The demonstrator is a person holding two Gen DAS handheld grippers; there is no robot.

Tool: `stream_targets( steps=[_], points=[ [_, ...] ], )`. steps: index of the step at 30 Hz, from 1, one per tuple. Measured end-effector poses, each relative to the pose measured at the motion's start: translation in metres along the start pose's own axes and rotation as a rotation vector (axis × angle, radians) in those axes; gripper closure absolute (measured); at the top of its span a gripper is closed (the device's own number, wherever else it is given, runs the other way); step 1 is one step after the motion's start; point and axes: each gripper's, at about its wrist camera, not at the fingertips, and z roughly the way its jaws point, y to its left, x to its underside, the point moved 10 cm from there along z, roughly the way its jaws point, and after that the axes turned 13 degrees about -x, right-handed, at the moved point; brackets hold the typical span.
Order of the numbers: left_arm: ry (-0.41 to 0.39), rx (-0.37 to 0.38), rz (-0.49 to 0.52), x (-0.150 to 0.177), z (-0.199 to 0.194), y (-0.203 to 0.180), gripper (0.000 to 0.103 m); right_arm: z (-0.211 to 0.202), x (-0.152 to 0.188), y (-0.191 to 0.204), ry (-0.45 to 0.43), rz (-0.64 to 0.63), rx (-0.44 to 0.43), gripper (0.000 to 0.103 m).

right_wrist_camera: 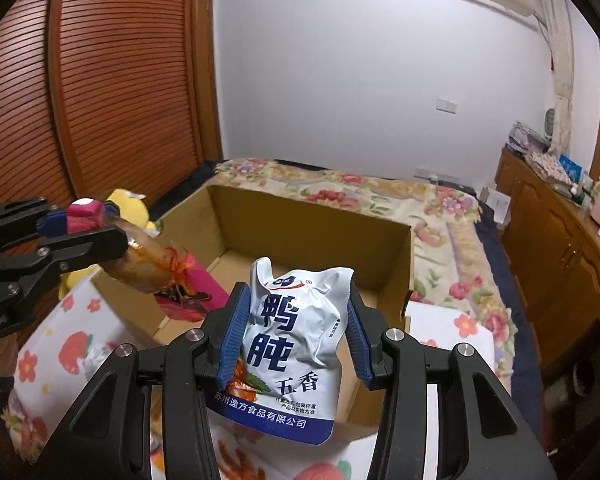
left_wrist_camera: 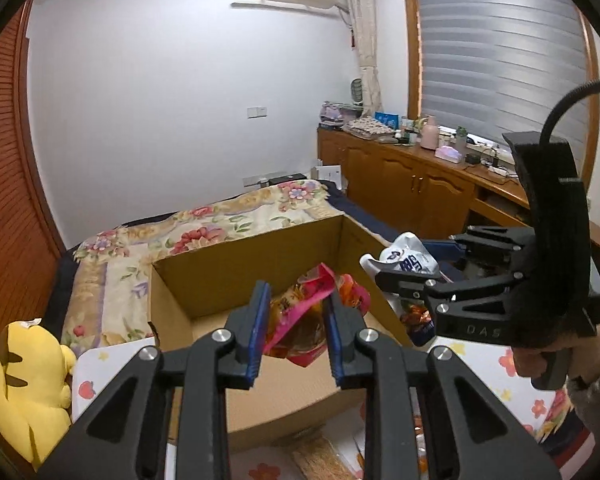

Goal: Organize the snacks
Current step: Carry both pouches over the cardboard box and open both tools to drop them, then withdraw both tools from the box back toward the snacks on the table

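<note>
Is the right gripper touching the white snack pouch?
Touching. The right wrist view shows the right gripper with both blue pads pressed against the sides of the white snack pouch.

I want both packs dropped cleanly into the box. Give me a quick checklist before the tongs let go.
1. Left tongs gripping pink snack pack: ok.
2. Right tongs gripping white pouch: ok.
3. Cardboard box open on top: ok.
4. Pink pack over the box opening: ok.
5. White pouch fully past the near wall: cannot tell.
6. The two tongs apart from each other: ok.
</note>
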Motion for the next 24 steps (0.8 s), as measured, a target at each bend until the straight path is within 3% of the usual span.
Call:
stream_targets(
  steps=[14, 15, 20, 22, 23, 24],
  points=[
    [0.109, -0.093, -0.010, 0.051, 0.045, 0.027, 0.079, 0.057, 0.034, -0.015, 0.078, 0.097, 0.041, 0.057],
    [0.112, -0.095, -0.010, 0.053, 0.045, 0.027, 0.078, 0.060, 0.035, -0.015, 0.084, 0.099, 0.043, 0.064],
    [0.136, -0.089, -0.013, 0.061, 0.046, 0.025, 0.076, 0.066, 0.037, -0.011, 0.094, 0.101, 0.038, 0.066],
    [0.129, -0.083, -0.019, 0.060, 0.043, 0.027, 0.067, 0.069, 0.037, -0.008, 0.098, 0.102, 0.030, 0.066],
    [0.127, -0.079, -0.022, 0.059, 0.042, 0.028, 0.054, 0.068, 0.037, -0.007, 0.096, 0.100, 0.026, 0.066],
    [0.118, -0.077, -0.026, 0.057, 0.040, 0.028, 0.051, 0.067, 0.036, -0.005, 0.092, 0.097, 0.023, 0.066]
  ],
)
